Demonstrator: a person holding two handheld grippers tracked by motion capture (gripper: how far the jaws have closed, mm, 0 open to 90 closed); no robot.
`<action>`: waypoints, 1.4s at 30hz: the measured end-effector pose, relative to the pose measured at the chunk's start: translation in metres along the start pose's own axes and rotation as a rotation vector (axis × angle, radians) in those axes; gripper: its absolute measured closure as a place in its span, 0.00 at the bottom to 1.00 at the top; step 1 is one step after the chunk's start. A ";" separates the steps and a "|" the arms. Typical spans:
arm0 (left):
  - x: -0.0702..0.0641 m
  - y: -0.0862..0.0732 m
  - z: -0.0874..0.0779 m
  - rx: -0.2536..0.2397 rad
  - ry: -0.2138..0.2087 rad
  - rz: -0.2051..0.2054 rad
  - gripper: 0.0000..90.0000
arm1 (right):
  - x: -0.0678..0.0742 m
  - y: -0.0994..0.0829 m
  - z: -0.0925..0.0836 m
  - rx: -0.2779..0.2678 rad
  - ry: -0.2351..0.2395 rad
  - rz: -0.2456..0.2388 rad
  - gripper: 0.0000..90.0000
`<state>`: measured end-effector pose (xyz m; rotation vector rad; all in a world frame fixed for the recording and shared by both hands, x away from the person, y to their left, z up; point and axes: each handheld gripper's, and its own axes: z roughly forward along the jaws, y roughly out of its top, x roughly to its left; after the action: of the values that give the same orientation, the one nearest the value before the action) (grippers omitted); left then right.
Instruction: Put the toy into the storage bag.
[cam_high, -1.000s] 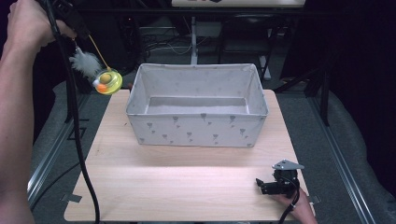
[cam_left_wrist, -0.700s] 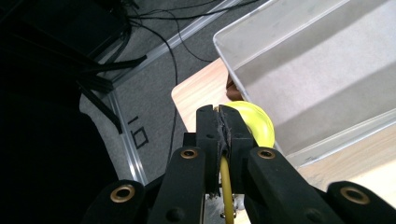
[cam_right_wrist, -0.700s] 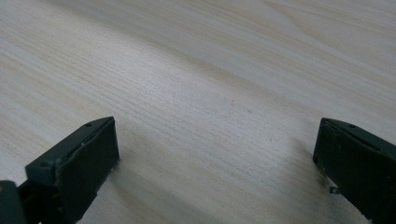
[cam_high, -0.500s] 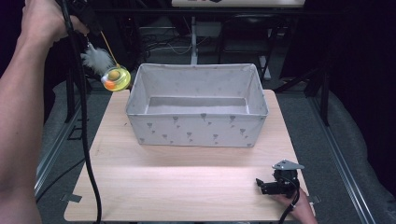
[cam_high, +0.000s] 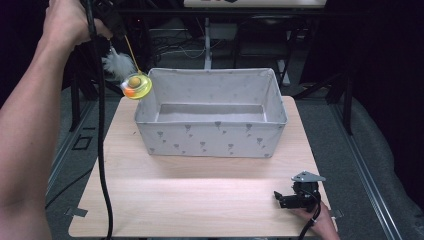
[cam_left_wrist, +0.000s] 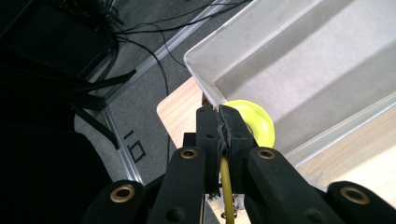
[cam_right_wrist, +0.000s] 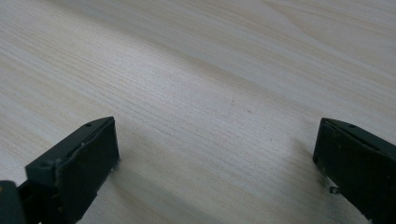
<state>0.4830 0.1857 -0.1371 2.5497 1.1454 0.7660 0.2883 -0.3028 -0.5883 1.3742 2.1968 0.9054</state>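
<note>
A cat toy hangs from a thin yellow rod (cam_high: 129, 51): a yellow disc (cam_high: 136, 85) with an orange ball and a white feather tuft (cam_high: 117, 64). My left gripper (cam_high: 112, 21) is raised at the far left, shut on the rod (cam_left_wrist: 226, 178). The disc (cam_left_wrist: 254, 125) dangles at the back left corner of the grey fabric bin (cam_high: 210, 136), just over its rim (cam_left_wrist: 204, 81). My right gripper (cam_high: 280, 198) rests on the wooden table (cam_high: 190, 200) at the front right, jaws wide open (cam_right_wrist: 217, 140) with bare wood between them.
The bin stands in the far middle of the table, and its inside looks bare. A black cable (cam_high: 101, 150) trails down from the left gripper along the table's left side. Dark stands and floor cables (cam_left_wrist: 140, 42) lie beyond the table.
My left hand has carried the toy to the right, from off the table's left side to the bin's back left corner. The right gripper has stayed put.
</note>
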 end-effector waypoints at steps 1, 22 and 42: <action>0.000 0.000 0.000 0.000 0.000 0.000 0.98 | 0.000 0.000 0.000 0.000 0.000 0.000 0.00; -0.042 0.016 0.038 0.014 -0.091 0.090 0.98 | 0.000 0.000 0.000 -0.001 0.000 0.000 0.00; -0.070 -0.004 0.101 0.097 -0.207 0.113 0.98 | 0.000 0.000 0.000 0.002 -0.001 0.000 0.00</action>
<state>0.4973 0.1352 -0.2485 2.7175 1.0031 0.4658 0.2882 -0.3028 -0.5882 1.3750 2.1976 0.9021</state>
